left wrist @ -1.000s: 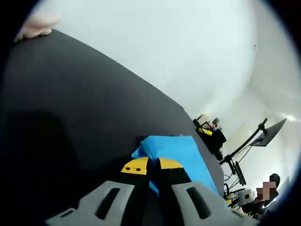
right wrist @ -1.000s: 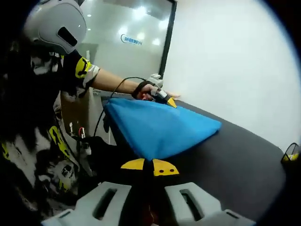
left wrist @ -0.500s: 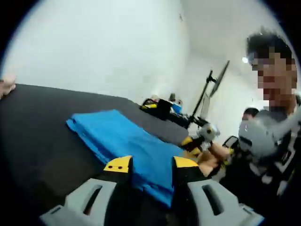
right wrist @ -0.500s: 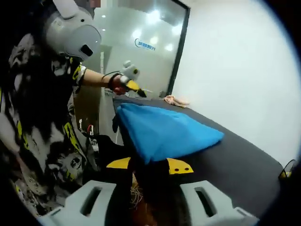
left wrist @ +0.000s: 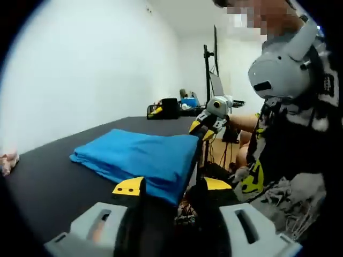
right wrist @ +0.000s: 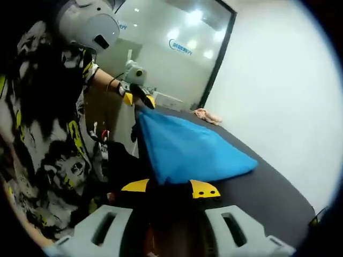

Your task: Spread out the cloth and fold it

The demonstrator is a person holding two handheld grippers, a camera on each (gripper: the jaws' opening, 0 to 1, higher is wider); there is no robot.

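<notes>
Cloth [left wrist: 142,156] sat folded on the black table [left wrist: 48,179], its near edge right at the table's edge. Left gripper [left wrist: 172,188] had its jaws apart, holding nothing, and so did the right gripper [right wrist: 170,188]. To do this well, I'd reckon each should pinch just the top layer at a corner and lift evenly. Further along: a pinkish rag [right wrist: 208,115] at the far end, black gear [left wrist: 170,107] behind, nothing blocking.
</notes>
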